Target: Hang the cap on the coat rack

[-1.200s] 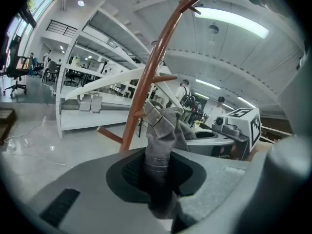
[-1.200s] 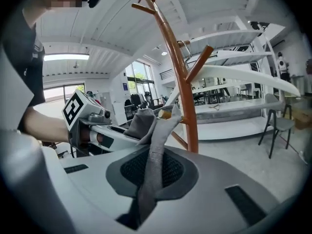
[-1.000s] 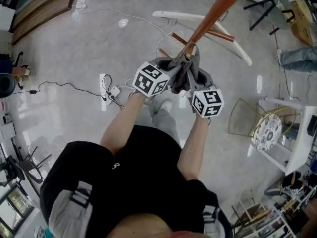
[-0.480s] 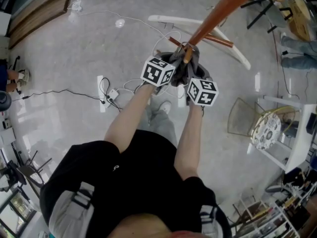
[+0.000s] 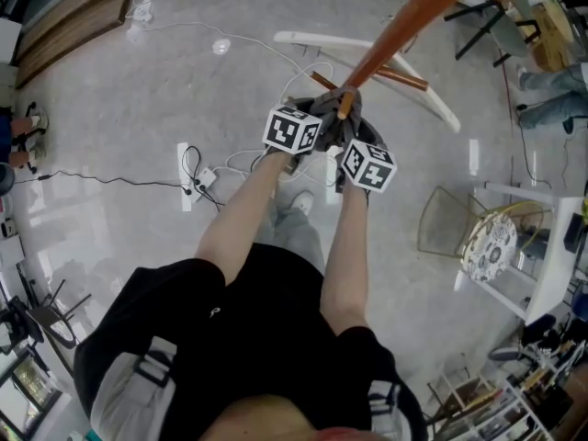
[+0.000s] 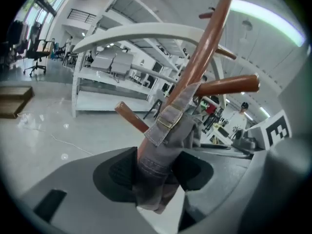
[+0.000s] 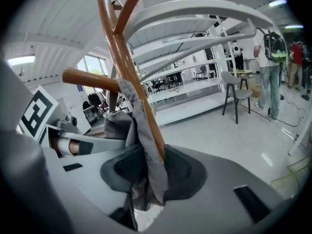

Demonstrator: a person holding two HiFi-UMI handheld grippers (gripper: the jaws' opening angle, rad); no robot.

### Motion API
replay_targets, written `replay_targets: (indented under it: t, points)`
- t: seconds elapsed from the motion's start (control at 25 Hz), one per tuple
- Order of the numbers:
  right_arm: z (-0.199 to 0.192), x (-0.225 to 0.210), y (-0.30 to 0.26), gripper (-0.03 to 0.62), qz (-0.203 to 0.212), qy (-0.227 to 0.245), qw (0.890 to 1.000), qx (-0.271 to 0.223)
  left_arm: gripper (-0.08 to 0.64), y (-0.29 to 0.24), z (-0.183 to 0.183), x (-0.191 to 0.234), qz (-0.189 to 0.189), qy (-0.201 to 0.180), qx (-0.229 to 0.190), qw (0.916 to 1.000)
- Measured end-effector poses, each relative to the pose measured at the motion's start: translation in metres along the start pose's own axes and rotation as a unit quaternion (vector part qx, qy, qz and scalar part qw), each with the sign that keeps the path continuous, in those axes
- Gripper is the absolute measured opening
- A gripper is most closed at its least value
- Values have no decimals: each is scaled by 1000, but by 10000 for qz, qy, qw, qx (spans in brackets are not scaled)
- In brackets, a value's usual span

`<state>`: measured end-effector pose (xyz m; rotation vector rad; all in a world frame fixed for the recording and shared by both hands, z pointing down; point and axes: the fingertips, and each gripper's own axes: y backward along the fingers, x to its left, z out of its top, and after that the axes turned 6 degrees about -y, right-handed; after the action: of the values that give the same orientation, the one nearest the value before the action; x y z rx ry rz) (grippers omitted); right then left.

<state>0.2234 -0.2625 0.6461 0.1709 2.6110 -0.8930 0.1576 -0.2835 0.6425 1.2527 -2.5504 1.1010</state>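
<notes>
The grey cap (image 5: 327, 118) hangs bunched over a peg of the brown wooden coat rack (image 5: 397, 33), between my two grippers. My left gripper (image 5: 319, 127) has the cap's buckled back strap (image 6: 168, 123) between its pads. Those jaws are opening, and a dark gap shows beside the fabric. My right gripper (image 5: 347, 138) holds a thin fold of the cap (image 7: 142, 130) between its pads. Its jaws are opening too and stand off the cloth. The rack's pole (image 7: 116, 40) rises just behind the fold. A peg (image 6: 228, 85) juts out above the cap.
The rack's white curved feet (image 5: 367, 44) spread over the grey floor. A power strip with cables (image 5: 187, 175) lies to the left. A wire chair (image 5: 448, 219) and a white table (image 5: 542, 274) stand at the right. A person (image 7: 269, 67) stands far off.
Both grippers have moved up and inward to the rack's peg with the cap. The cap now sits bunched around the peg.
</notes>
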Motion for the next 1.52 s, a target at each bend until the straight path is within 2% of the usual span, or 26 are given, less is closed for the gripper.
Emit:
replay_targets:
  t: [0.08,0.28,0.4,0.48,0.52,0.64,0.8,0.92,0.96,1.04,1.12,1.24,1.4,1.52]
  points:
    - [8,2,8,118,92,-12,9999,-111,220,12,4,-2,-98,75,-180,9998]
    - [43,15,34,137,288,97,9977,-604,236,42,11,-2,46,-121,-284,9995]
    - [69,26,52,135,438,245,9944,-932,236,65,33,-4,52,-84,-713,9974]
    - [85,34,65,127,507,368,9916,-1133,236,82,58,-8,86,-192,-1112,9936]
    - [92,38,71,116,550,430,9901,-1215,236,91,72,-11,135,-285,-1306,9909]
    - [113,54,93,27,709,613,9850,-1451,235,119,115,-25,253,-530,-1876,9805]
    - [144,77,124,15,862,894,9753,-1829,230,157,161,-55,163,-897,-2492,9641]
    - [168,96,149,11,946,1176,9637,-2203,206,181,183,-76,76,-1220,-2856,9505]
    - [177,103,157,9,966,1269,9590,-2344,158,190,190,-81,83,-1296,-3005,9449]
    - [195,114,173,5,987,1417,9490,-2638,2,204,204,-89,144,-1411,-3294,9335]
    - [211,123,186,3,950,1554,9406,-2867,0,213,216,-96,198,-1537,-3450,9257]
    - [220,132,197,-3,883,1718,9343,-2997,-1,222,224,-105,204,-1667,-3566,9190]
    - [224,137,199,-3,583,2059,9305,-2974,-2,226,226,-123,-186,-1827,-3579,9155]
    - [223,145,194,-3,556,2218,9279,-2945,-2,224,229,-118,17,-1942,-3504,9163]
